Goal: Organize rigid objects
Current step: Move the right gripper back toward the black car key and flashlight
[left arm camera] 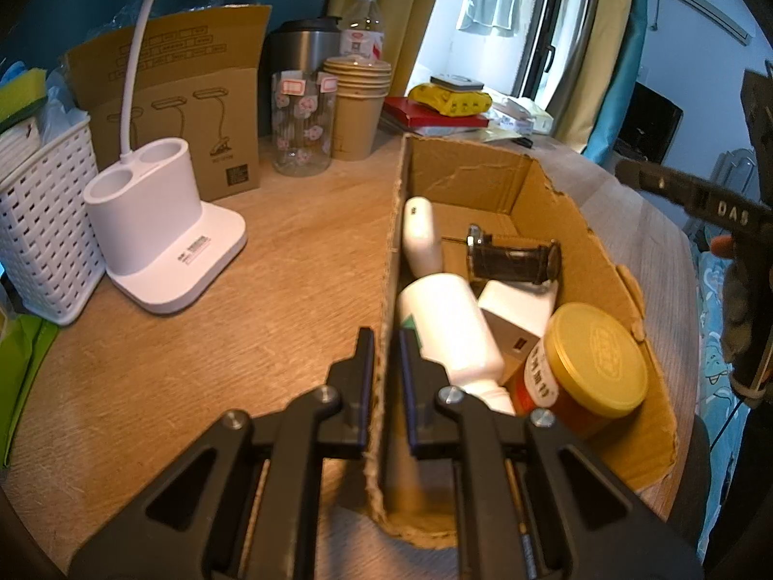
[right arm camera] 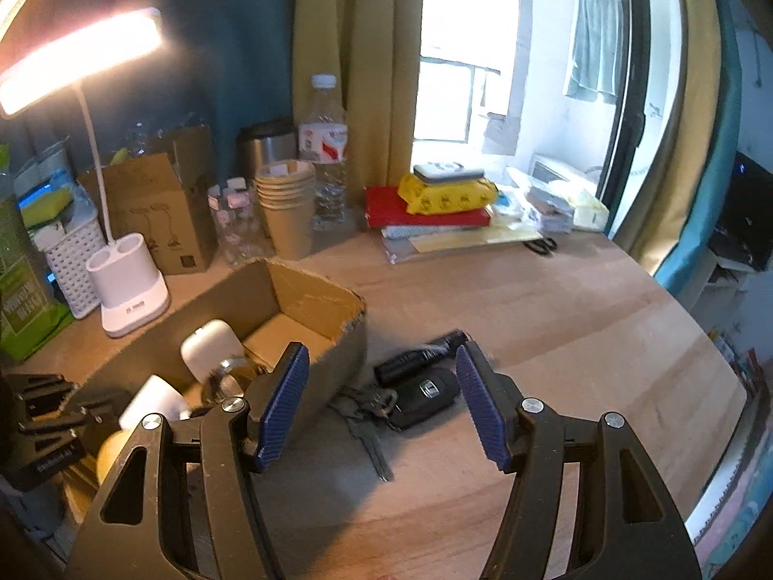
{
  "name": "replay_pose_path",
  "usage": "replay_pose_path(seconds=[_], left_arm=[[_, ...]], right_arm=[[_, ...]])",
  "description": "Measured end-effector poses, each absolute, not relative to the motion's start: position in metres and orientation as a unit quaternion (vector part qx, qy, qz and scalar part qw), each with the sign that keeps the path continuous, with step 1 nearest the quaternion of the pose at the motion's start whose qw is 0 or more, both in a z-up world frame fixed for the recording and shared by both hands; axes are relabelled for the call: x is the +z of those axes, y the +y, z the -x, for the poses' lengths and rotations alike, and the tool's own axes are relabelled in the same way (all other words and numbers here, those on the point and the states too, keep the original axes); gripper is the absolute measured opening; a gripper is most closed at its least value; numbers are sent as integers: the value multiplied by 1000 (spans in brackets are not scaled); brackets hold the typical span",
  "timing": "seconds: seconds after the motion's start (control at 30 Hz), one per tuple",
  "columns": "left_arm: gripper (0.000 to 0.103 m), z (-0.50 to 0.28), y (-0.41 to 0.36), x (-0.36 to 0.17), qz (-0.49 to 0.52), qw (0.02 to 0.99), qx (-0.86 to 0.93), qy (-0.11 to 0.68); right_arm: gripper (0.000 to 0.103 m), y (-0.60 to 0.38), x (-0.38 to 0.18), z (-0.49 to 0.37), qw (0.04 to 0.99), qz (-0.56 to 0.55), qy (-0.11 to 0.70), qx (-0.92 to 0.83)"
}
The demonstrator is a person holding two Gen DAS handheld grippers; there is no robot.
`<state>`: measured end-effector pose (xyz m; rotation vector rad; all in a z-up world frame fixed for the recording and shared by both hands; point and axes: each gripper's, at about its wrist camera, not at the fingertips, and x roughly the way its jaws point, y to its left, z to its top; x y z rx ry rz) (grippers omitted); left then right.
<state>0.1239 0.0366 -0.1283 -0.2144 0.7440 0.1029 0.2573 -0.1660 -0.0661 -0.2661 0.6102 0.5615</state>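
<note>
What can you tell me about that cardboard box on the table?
The cardboard box is plain brown, open-topped, with torn, ragged edges. It sits on the wooden table. The left claw is shut on its near wall. Inside lie a white bottle, a gold-lidded jar, a dark cylinder and other white items.

Inside the cardboard box [left arm camera: 570,222], the white bottle [left arm camera: 449,333] hides most of the white block [left arm camera: 519,309]; beside the box, the keys [right arm camera: 372,435] lie half under the car fob [right arm camera: 425,396].

l gripper [left arm camera: 386,353] jaws clamped – r gripper [right arm camera: 381,372] jaws apart, empty
</note>
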Motion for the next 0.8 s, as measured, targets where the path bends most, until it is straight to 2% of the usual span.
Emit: replay_pose_path(seconds=[0.8], left_arm=[[11,-124,37,-128,105,925,50,363]], right_arm=[[67,-159,-129,-311,880,102,400,235]])
